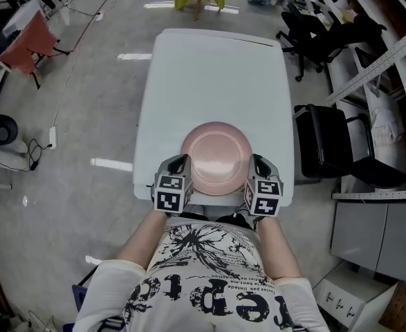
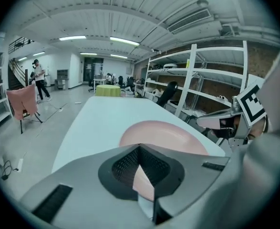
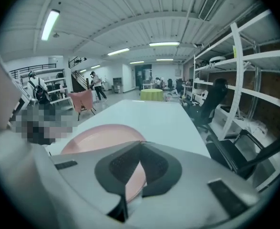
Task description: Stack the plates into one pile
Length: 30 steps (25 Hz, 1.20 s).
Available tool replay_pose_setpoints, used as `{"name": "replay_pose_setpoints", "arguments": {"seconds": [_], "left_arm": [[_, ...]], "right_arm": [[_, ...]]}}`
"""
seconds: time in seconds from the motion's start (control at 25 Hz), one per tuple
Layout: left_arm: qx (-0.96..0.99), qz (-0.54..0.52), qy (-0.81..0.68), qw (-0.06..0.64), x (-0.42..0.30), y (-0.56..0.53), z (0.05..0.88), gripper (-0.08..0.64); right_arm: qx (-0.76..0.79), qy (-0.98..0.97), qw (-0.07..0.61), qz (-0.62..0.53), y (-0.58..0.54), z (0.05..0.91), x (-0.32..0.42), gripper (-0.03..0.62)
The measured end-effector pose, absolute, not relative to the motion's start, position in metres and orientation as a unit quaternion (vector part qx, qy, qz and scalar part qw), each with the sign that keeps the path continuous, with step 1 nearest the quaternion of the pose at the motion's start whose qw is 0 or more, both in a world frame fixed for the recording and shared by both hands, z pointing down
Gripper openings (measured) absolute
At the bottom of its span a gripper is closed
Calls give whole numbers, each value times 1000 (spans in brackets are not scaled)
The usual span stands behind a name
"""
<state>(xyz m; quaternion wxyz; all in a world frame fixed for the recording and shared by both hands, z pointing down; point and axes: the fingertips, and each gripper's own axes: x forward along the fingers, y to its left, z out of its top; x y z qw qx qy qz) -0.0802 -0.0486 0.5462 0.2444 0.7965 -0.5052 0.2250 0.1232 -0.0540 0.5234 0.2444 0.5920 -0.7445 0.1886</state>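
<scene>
The pink plate (image 1: 216,156) lies on the white counter (image 1: 216,75) at its near edge, in the middle, right in front of the person. The left gripper (image 1: 178,161) sits just at the plate's left rim and the right gripper (image 1: 258,161) just at its right rim. Each gripper is closed with its tips together, and pink shows through the gap behind the tips, though no view shows whether either pinches the rim.
</scene>
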Motion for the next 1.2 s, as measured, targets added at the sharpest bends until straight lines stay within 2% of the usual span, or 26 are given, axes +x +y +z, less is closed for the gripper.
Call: {"name": "replay_pose_setpoints", "arguments": {"seconds": [0.28, 0.68, 0.96, 1.2], "left_arm": [[841, 148, -468, 228, -68, -57, 499, 12], [876, 25, -460, 139, -86, -69, 416, 12], [887, -6, -458, 50, -89, -61, 373, 12], [891, -6, -451, 40, -83, -58, 371, 12]], "right_arm": [[561, -788, 191, 166, -58, 479, 93, 8], [547, -831, 89, 43, -58, 397, 65, 6], [535, -842, 62, 5, -54, 373, 57, 6], [532, -844, 69, -3, -50, 373, 54, 5]]}}
